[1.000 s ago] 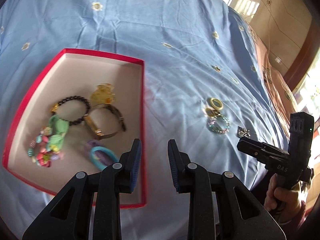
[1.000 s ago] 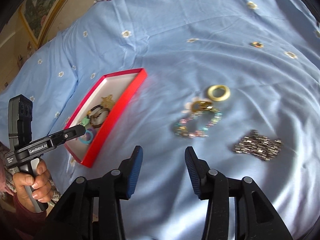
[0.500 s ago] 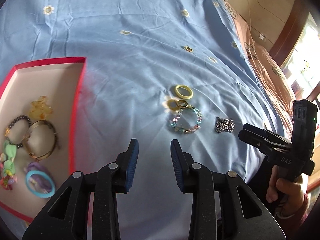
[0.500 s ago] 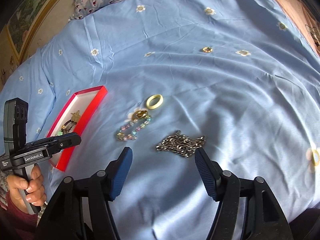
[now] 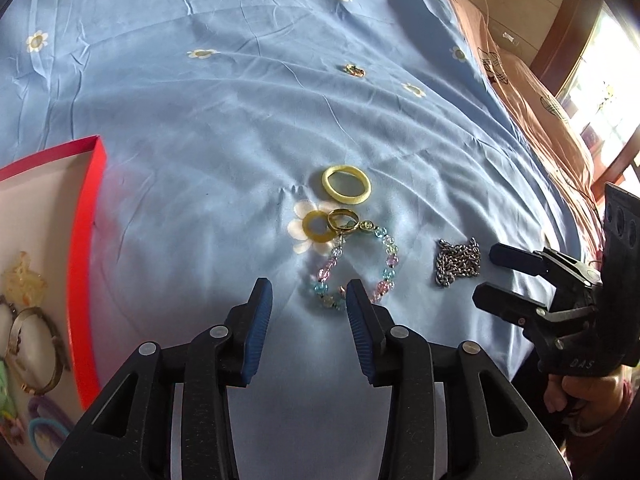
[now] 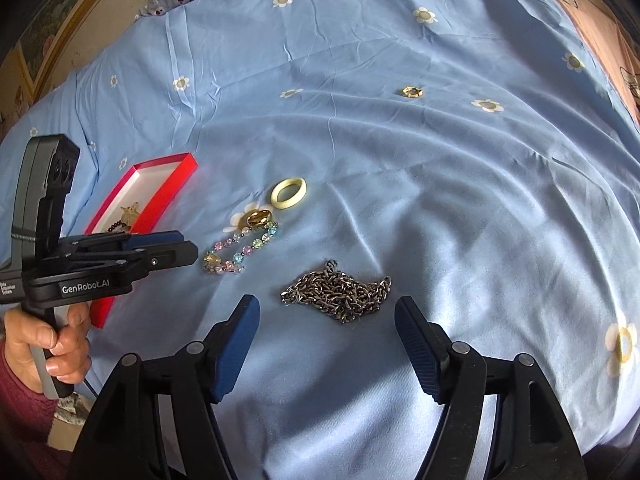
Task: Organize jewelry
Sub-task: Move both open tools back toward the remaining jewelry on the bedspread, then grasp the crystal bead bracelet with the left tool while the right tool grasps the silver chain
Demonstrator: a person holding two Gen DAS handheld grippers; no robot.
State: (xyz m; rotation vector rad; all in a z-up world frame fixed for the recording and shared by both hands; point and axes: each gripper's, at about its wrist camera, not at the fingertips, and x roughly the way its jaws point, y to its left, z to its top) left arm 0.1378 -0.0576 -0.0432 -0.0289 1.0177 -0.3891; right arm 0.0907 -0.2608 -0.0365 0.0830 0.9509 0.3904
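My left gripper [image 5: 309, 308] has its blue-padded fingers apart with nothing between them, hovering over the blue flowered bedsheet [image 5: 200, 120]. Just past its right fingertip lies the pastel beaded bracelet [image 5: 356, 268], its near edge almost level with that tip; I cannot tell whether pad and beads touch. At the far end of the bracelet sits a gold ring [image 5: 342, 219], and beside it a flat amber ring [image 5: 318, 227] rests on a printed white flower. A little beyond them lies a pale yellow ring [image 5: 346, 184], apart from the others. To my left is the red box [image 5: 86, 240], holding a gold bangle [image 5: 36, 354], an amber charm [image 5: 24, 284] and a blue hair tie [image 5: 44, 436] among other pieces.

My right gripper [image 6: 327, 330] is spread wide, also empty. The silver chain [image 6: 340, 294] lies bunched on the sheet just ahead of the gap between its fingers, untouched. From the left wrist view the same chain [image 5: 458, 262] sits right of the bracelet, with my right gripper [image 5: 486, 278] near it. Far across the sheet, well apart from everything, lies a small gold piece [image 6: 412, 92].
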